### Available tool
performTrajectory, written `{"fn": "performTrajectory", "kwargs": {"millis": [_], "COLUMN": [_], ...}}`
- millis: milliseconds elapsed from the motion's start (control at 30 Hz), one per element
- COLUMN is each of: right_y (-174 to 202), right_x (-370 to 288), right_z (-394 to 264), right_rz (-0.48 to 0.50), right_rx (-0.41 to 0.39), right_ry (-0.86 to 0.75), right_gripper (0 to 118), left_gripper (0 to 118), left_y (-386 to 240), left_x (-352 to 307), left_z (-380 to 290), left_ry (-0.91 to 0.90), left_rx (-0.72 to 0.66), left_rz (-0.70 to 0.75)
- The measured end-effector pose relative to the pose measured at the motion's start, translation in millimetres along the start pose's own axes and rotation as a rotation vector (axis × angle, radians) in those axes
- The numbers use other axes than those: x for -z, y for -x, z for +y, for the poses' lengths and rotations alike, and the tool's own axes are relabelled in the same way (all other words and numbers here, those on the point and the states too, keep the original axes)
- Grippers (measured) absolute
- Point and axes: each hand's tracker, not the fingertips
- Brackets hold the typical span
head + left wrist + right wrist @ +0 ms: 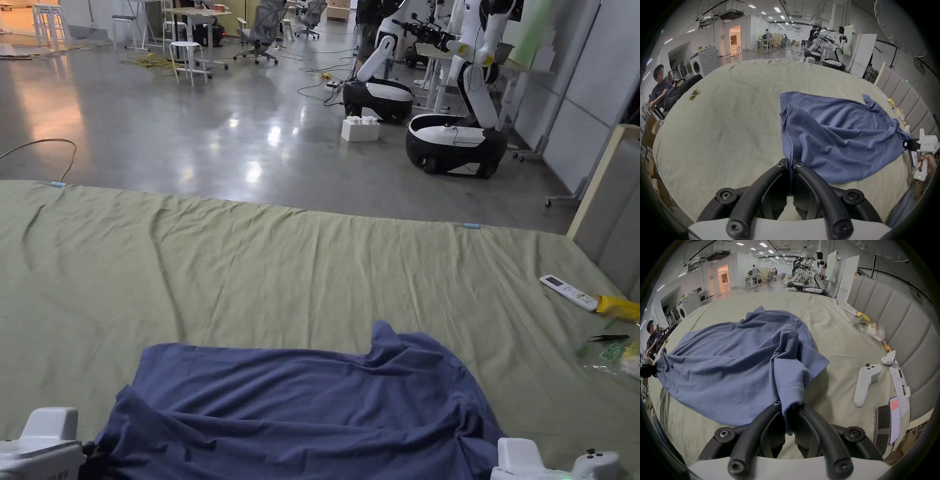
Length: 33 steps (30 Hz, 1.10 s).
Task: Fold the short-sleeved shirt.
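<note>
A blue short-sleeved shirt (306,400) lies rumpled on the green sheet (281,275) near the front edge of the bed. My left gripper (791,164) is shut on the shirt's (839,134) left corner, cloth pinched between its black jaws. My right gripper (790,405) is shut on a bunched edge of the shirt (730,360) near a sleeve. In the head view the left gripper (87,459) sits at the shirt's bottom left, its white body at the frame's edge. The right gripper's white body (522,459) sits at the shirt's bottom right. The cloth sags between them.
A white remote (569,292), a yellow item (619,307) and plastic wrappers (615,353) lie at the bed's right edge by the padded headboard (609,219). White controllers (865,381) and a phone (894,418) lie right of the shirt. White robots (456,144) stand beyond. A person (664,91) sits left.
</note>
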Motion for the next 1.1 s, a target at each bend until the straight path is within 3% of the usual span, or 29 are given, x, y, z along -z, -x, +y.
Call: {"fn": "performTrajectory", "kwargs": {"millis": [367,633,800,1033,1100], "right_y": [-10.6,-2.8,9.4,26.5,29.4], "right_x": [-73.2,-87.5,-60.3,-51.0,-56.1], "right_z": [7.4,-65.1,-114.3,-114.7,-111.9], "right_rz": [0.002,0.043,0.041,0.008,-0.002], "right_rx": [-0.084,-0.105,-0.181,-0.141,-0.117], "right_ry": [-0.119,0.021,0.179,0.194,0.192], "right_gripper": [8,8,8,10,20], "left_gripper": [5,5,5,5,5], "left_y": [17.2,31.2,29.9,9.7,15.5], "left_x": [-46.5,-67.7,-48.2,-24.1,-15.1], "left_z": [3.6,-64.5,-106.2,-111.5,-113.1], "left_ry": [-0.056,0.031,0.154,0.200,0.197], "left_rx": [-0.011,-0.017,-0.002,0.075,0.078], "left_rz": [-0.025,-0.013,0.015,0.068,0.077]}}
